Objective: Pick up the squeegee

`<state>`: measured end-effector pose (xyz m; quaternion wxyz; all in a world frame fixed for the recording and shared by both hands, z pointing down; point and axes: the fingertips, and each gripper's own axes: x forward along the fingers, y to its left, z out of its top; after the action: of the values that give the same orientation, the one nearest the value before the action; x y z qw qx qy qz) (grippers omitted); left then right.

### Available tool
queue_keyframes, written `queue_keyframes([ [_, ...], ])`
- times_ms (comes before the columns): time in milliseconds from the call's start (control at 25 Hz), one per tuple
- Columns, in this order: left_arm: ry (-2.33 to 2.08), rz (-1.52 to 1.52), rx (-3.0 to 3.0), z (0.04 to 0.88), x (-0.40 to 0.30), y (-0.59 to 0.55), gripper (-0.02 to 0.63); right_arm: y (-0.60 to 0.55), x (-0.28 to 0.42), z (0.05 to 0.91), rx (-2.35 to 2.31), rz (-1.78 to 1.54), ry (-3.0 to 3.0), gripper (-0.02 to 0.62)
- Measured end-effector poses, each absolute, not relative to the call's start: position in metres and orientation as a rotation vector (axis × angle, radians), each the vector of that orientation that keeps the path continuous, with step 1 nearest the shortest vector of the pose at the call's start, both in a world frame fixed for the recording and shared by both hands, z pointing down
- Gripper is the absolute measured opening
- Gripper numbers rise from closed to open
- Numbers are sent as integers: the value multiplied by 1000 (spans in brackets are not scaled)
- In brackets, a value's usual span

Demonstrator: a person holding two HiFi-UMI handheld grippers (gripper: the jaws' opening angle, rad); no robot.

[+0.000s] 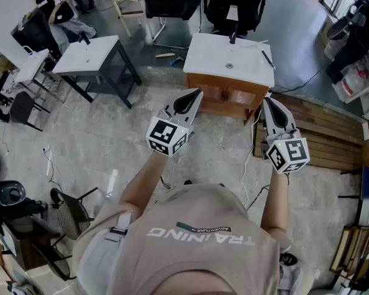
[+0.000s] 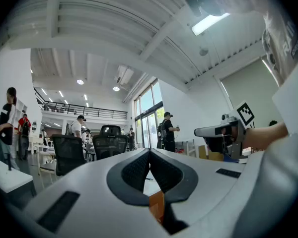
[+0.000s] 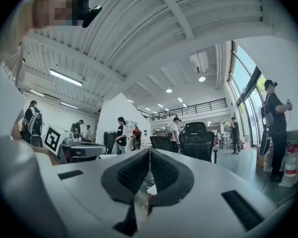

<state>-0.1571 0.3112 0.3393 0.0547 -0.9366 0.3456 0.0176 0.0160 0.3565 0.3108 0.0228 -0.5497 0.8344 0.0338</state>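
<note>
In the head view a white sink counter (image 1: 203, 57) on a wooden cabinet stands ahead of me, with a black tap (image 1: 232, 37) at its back. A thin dark tool (image 1: 267, 59) lies on the counter's right side; I cannot tell whether it is the squeegee. My left gripper (image 1: 197, 93) is held level in front of the cabinet, with its jaws shut and nothing between them (image 2: 149, 152). The right gripper (image 1: 265, 100) hovers level beside the cabinet's right corner, also shut and empty (image 3: 149, 152). Each gripper view shows the other gripper off to the side (image 2: 223, 132) (image 3: 82, 150).
A second white sink table (image 1: 89, 54) on a dark frame stands at the left. Black office chairs (image 1: 237, 5) stand behind the counter. Wooden boards (image 1: 332, 140) lie on the floor at the right, a cable (image 1: 249, 165) trails near my feet, and several people stand around the hall.
</note>
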Motion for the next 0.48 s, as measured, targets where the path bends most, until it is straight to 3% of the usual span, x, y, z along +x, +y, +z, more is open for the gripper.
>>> queue_keyframes([
  [480, 971, 117, -2933, 343, -194, 292, 12, 345, -27, 328, -1788, 69, 2568, 32],
])
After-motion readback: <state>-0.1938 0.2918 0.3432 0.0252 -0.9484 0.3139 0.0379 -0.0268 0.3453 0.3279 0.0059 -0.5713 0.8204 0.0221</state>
